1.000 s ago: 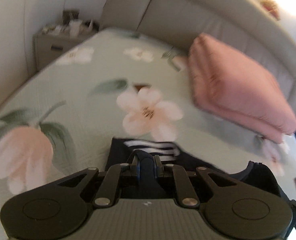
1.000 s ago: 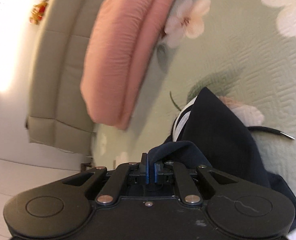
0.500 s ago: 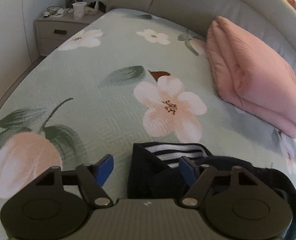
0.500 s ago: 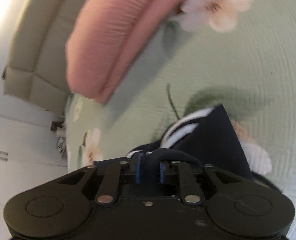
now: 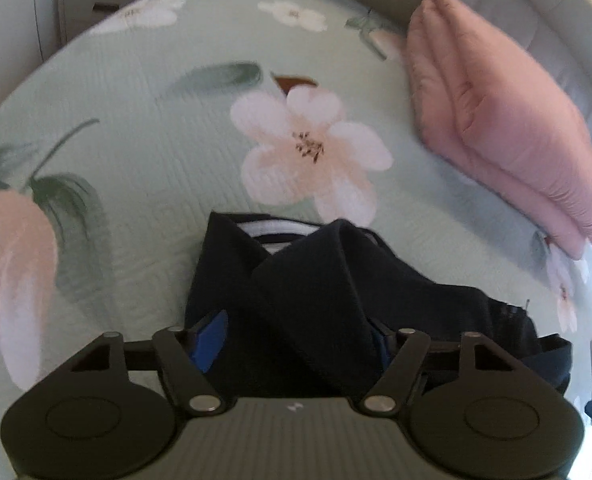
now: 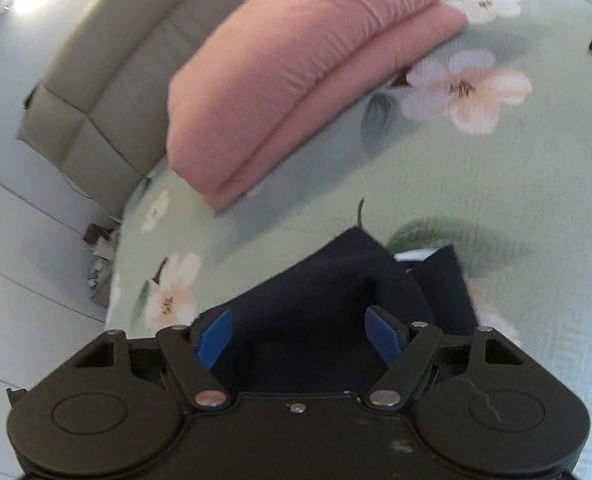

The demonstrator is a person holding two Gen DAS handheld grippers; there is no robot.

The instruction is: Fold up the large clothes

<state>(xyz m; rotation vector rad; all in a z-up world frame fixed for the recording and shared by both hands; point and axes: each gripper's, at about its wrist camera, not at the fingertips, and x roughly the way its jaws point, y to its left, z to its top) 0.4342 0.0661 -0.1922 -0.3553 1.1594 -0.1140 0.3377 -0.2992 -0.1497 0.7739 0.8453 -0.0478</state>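
Observation:
A dark navy garment [image 5: 316, 280] with a white striped lining [image 5: 272, 230] lies bunched and partly folded on the green floral bedspread [image 5: 136, 120]. My left gripper [image 5: 296, 340] hovers over its near part. Its jaws stand apart and are closing, with a fold of the cloth between them, and its right pad is half hidden by fabric. In the right wrist view the same garment [image 6: 336, 280] lies under my right gripper [image 6: 300, 336]. These jaws are opening wide, the blue pads [image 6: 216, 336] are clear of the cloth, and nothing is gripped.
A folded pink blanket [image 5: 496, 120] [image 6: 296, 68] rests against the grey padded headboard [image 5: 496, 0]. A nightstand [image 5: 88, 4] with small items stands at the far left corner. White cabinet doors [image 6: 16, 240] lie past the bed edge.
Both grippers were shut on dark cloth a second ago and have since opened and let it go. The left one sank closer to the garment; the right one rolled and lifted.

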